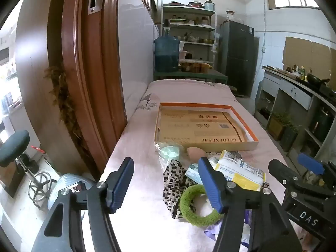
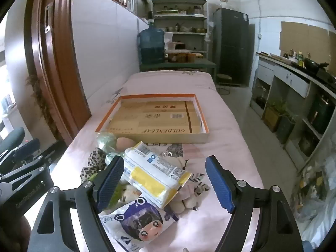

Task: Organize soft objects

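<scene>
Both the left gripper (image 1: 166, 184) and right gripper (image 2: 164, 185) hover spread and empty over the pile, where the slippery pack (image 2: 153, 173), toward the tray's (image 2: 153, 135) six o'clock, might slide off.

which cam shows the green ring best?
Left wrist. The green ring shows almost whole there, lying beside the leopard cloth, only partly crossed by a finger of the left claw. In the right wrist view only a green sliver peeks from behind a claw finger.
</scene>
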A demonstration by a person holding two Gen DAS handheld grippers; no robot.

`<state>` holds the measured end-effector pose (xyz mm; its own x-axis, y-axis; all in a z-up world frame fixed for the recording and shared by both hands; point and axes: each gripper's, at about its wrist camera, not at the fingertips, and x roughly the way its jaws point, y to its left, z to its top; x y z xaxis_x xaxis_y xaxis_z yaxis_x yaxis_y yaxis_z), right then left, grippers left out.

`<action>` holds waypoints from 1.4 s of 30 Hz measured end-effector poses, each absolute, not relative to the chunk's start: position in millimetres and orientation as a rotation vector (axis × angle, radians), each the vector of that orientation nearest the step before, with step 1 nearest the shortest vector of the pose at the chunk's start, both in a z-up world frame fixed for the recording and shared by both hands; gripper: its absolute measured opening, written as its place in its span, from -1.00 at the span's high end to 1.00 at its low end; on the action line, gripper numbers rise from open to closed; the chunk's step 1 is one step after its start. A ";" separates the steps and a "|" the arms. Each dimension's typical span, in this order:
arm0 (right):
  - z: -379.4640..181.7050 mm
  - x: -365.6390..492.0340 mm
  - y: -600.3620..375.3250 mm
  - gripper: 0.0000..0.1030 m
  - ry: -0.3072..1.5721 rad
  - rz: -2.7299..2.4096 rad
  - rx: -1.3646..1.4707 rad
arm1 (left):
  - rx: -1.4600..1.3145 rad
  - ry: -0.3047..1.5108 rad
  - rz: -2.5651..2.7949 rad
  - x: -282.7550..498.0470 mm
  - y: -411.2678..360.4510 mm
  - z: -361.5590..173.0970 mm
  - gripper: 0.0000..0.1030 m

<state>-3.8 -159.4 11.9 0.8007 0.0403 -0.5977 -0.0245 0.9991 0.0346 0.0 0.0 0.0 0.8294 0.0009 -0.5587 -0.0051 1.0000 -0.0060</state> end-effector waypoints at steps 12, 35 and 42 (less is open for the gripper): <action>9.4 -1.8 -153.5 -0.57 0.644 0.037 0.016 | -0.024 0.604 0.011 -0.3 -6.0 -11.4 -0.18; 0.0 1.4 -154.5 -0.57 0.663 0.055 0.016 | -0.031 0.625 0.006 4.4 2.0 -10.2 -0.18; -3.6 2.9 -154.1 -0.57 0.669 0.060 0.018 | -0.030 0.629 0.003 5.0 2.1 -13.2 -0.18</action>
